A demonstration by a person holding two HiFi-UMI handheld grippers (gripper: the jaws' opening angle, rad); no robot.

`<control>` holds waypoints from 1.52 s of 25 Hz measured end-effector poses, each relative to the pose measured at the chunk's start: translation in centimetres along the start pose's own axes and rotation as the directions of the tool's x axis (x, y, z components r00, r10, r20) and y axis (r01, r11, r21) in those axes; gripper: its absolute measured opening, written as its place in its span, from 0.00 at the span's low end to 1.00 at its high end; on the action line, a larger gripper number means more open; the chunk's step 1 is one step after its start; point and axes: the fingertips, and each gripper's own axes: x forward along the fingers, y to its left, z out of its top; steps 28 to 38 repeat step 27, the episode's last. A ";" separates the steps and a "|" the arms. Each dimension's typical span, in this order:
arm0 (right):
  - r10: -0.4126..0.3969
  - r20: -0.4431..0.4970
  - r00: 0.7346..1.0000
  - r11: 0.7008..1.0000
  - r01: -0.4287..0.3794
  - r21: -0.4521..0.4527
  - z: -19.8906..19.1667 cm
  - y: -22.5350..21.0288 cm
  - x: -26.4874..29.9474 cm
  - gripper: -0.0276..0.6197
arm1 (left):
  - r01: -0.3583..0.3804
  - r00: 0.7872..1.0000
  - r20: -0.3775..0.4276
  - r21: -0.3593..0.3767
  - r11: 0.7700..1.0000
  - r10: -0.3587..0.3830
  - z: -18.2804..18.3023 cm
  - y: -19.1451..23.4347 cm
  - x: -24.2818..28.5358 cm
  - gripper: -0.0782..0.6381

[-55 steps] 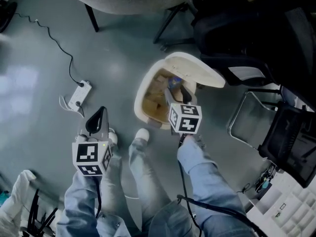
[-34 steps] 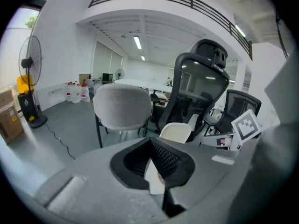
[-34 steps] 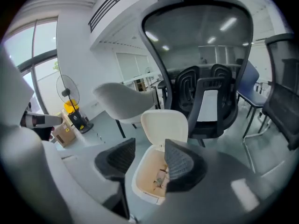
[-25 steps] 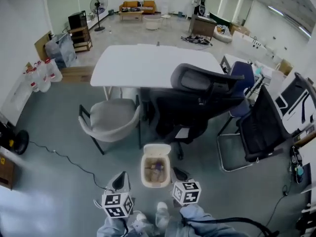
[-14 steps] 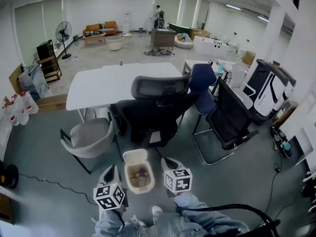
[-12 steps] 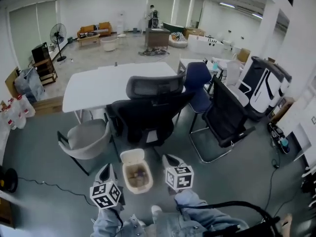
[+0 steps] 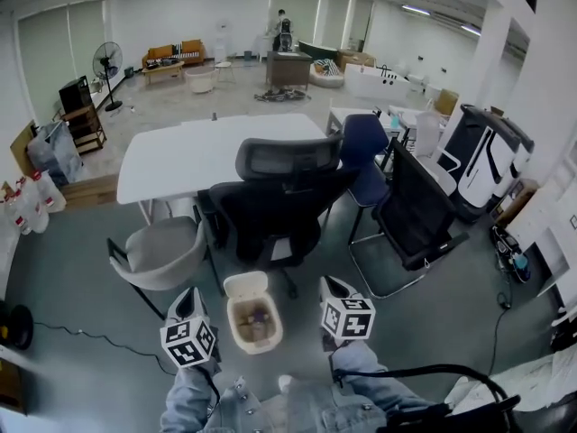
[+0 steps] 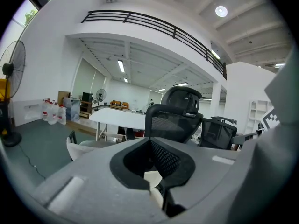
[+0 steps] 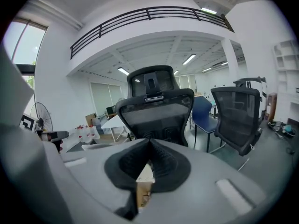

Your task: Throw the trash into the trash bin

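A cream trash bin (image 7: 262, 345) stands on the grey floor with its lid (image 7: 245, 285) tipped back and brown trash inside. My left gripper (image 7: 191, 296) hangs just left of the bin and my right gripper (image 7: 329, 285) just right of it, both clear of it and pointing toward the chairs. In the left gripper view the left gripper (image 8: 150, 140) has its jaws together and empty, with the bin's lid (image 8: 152, 178) showing below the tips. The right gripper (image 9: 149, 141) is likewise shut on nothing, with the bin (image 9: 143, 190) seen under it.
A black office chair (image 7: 288, 201) stands right behind the bin, with a white table (image 7: 212, 156) beyond it. A grey chair (image 7: 162, 255) sits to the left, a black mesh chair (image 7: 415, 219) and a blue chair (image 7: 365, 152) to the right. A cable (image 7: 81, 336) runs across the floor.
The right gripper has drawn back from over the open bin to its right side. Both grippers have risen, and the head view has swung up from the floor to the room.
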 end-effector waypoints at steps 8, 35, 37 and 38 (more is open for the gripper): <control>-0.013 -0.023 1.000 0.989 0.010 -0.145 0.7 1.4 1.1 0.05 | 0.000 1.000 -0.008 0.018 1.000 0.000 0.5 0.0 0.6 0.12; -0.027 -0.042 0.999 0.984 0.019 -0.175 -0.6 0.5 -0.5 0.05 | -0.002 1.000 -0.029 0.016 1.000 0.002 -2.2 -2.1 -1.6 0.12; -0.027 -0.042 0.999 0.984 0.019 -0.175 -0.6 0.5 -0.5 0.05 | -0.002 1.000 -0.029 0.016 1.000 0.002 -2.2 -2.1 -1.6 0.12; -0.027 -0.042 0.999 0.984 0.019 -0.175 -0.6 0.5 -0.5 0.05 | -0.002 1.000 -0.029 0.016 1.000 0.002 -2.2 -2.1 -1.6 0.12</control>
